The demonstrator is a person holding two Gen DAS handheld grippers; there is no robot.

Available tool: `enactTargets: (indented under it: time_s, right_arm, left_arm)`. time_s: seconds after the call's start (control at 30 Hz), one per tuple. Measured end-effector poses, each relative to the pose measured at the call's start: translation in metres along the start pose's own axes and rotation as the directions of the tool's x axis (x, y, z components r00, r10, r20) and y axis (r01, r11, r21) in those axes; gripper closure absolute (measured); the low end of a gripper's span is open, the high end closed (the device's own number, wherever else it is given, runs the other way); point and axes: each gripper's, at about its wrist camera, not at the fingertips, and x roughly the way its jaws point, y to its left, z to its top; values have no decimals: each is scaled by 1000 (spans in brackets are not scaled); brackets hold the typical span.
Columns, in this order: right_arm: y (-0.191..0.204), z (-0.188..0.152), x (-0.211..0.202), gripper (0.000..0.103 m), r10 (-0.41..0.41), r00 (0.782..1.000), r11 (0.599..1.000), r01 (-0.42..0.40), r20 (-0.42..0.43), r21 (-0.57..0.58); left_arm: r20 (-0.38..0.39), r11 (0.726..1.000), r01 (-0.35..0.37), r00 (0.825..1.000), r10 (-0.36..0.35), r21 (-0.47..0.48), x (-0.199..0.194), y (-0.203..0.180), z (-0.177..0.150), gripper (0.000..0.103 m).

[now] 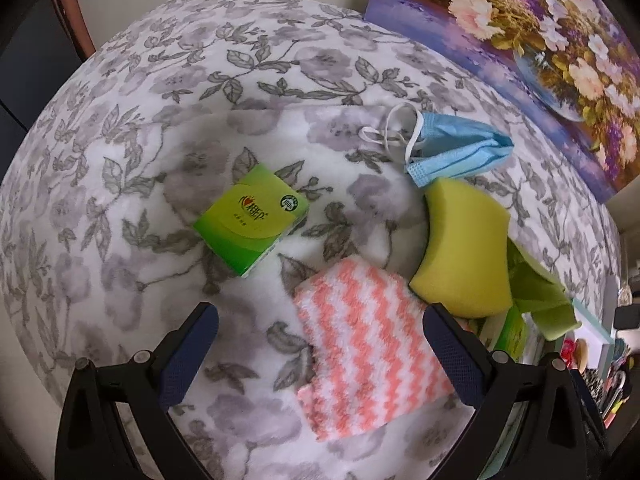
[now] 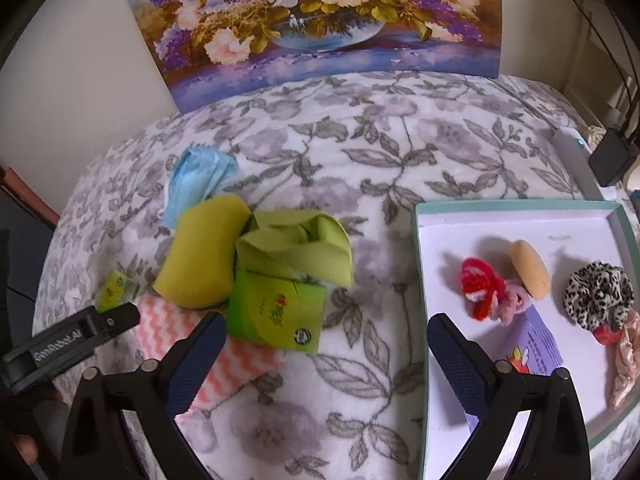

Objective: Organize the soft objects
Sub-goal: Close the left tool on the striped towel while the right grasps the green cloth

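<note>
- My left gripper (image 1: 320,344): jaws spread wide, grasping nothing, poised over the pink-and-white striped cloth (image 1: 370,350) on the floral blanket (image 1: 160,128).
- My right gripper (image 2: 322,354): released, jaws wide, empty, between the loose pile and the tray (image 2: 420,280).
- Small green tissue pack (image 1: 252,220): flat on the blanket, apart from the pile.
- Yellow sponge (image 1: 466,250): touching the striped cloth's far corner.
- Blue face mask (image 1: 456,148): crumpled just beyond the sponge.
- Green cloth (image 2: 296,246): bunched beside the sponge, draped on a larger green tissue pack (image 2: 276,312).
- Tray contents: red yarn piece (image 2: 478,284), tan round puff (image 2: 528,274), leopard scrunchie (image 2: 598,294), purple pack (image 2: 536,344).
- Flower painting (image 2: 320,16): leaning at the blanket's far edge.
</note>
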Motion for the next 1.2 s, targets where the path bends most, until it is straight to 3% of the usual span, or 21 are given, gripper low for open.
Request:
enactTargets:
  time_s: [0.33, 0.4, 0.5, 0.7, 0.8, 1.07, 1.2]
  right_arm:
    - [4, 13, 16, 26, 15, 1000, 1000, -15, 0, -12]
    - [7, 17, 18, 39, 21, 1000, 1000, -21, 6, -20]
    - [10, 19, 23, 51, 28, 1000, 999, -28, 6, -30]
    - [17, 23, 34, 65, 43, 999, 998, -43, 2, -49]
    - [20, 24, 39, 67, 58, 998, 997, -58, -3, -53]
    - [22, 24, 50, 88, 82, 997, 995, -82, -18, -49]
    - [22, 24, 50, 95, 84, 996, 995, -84, -14, -51]
  left_arm:
    - [-34, 1000, 31, 999, -31, 0, 16, -4, 5, 1]
    - [-31, 1000, 22, 999, -21, 17, 17, -6, 6, 1]
    - [-33, 1000, 26, 999, -26, 6, 19, -7, 8, 1]
    - [-42, 997, 65, 997, -66, -35, 26, -4, 10, 2]
    - [-52, 998, 63, 997, -64, -27, 31, -6, 9, 4]
    - [-86, 993, 112, 990, -114, -30, 43, -10, 12, 45]
    - [-75, 991, 133, 988, -134, -19, 44, -15, 11, 78]
